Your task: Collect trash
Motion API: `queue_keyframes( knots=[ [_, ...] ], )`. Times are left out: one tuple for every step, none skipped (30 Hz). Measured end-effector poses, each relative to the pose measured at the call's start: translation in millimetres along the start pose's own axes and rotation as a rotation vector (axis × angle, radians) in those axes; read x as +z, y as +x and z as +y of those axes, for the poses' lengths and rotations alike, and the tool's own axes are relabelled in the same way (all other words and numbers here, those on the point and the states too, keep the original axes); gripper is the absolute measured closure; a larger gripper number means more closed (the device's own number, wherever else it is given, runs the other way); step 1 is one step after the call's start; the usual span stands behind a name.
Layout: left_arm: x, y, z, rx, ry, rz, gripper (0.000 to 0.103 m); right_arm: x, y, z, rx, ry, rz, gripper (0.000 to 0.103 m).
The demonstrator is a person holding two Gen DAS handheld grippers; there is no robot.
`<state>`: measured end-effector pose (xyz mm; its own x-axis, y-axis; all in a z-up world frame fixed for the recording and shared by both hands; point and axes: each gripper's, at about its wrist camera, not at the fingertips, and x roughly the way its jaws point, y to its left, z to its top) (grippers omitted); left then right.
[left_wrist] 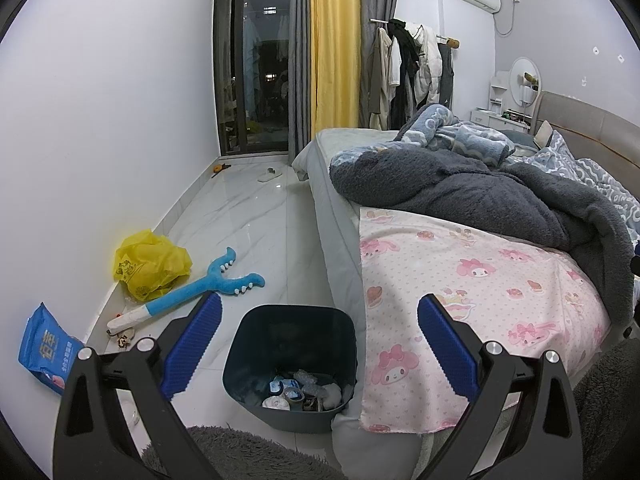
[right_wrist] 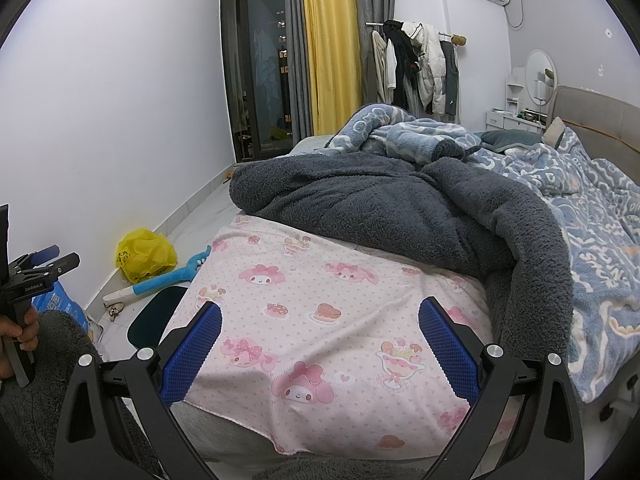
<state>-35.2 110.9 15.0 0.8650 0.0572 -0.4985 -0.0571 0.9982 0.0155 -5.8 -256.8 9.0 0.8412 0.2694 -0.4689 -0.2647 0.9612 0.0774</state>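
A dark blue trash bin (left_wrist: 290, 364) stands on the floor against the bed's side, with several wrappers and scraps in its bottom. My left gripper (left_wrist: 319, 308) hangs open above it, nothing between its blue pads. By the left wall lie a crumpled yellow plastic bag (left_wrist: 150, 266), a blue packet (left_wrist: 44, 348) and small bits of litter (left_wrist: 124, 338). My right gripper (right_wrist: 320, 310) is open over the pink cartoon-print sheet (right_wrist: 320, 320) on the bed. In the right wrist view the left gripper (right_wrist: 44, 264) shows at the far left, held by a hand; the bin's rim (right_wrist: 154, 320) peeks past the bed.
A blue plush stick toy (left_wrist: 192, 292) lies on the marble floor beside the yellow bag. The bed (left_wrist: 332, 240) carries a heaped grey blanket (right_wrist: 400, 216) and a blue patterned one. A white slipper (left_wrist: 269, 175) sits near the glass door. A grey fuzzy sleeve fills the bottom.
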Motion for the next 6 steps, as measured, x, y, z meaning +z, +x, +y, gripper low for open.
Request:
queue_keyframes(
  knots=[
    [-0.4,-0.2,-0.1,0.002,0.001,0.001,0.003,0.0,0.0,0.1,0.000,0.000,0.000,0.003],
    [-0.7,0.2,-0.1,0.003,0.001,0.000,0.003,0.0,-0.1,0.2,-0.001,0.000,0.000,0.003],
    [-2.0,-0.2,0.1,0.004,0.000,0.001,0.003,0.0,-0.2,0.3,-0.001,0.000,0.000,0.003],
    [-2.8,-0.7,0.3,0.004,-0.001,0.001,0.003,0.0,-0.3,0.4,-0.001,0.000,0.000,0.003],
    [-3.2,-0.8,0.3,0.004,-0.001,0.002,0.003,-0.1,-0.5,0.6,-0.001,0.000,0.000,0.003],
    [-2.1,-0.2,0.3,0.004,0.000,0.002,0.003,0.0,-0.3,0.5,-0.001,0.001,0.000,0.003]
  ],
)
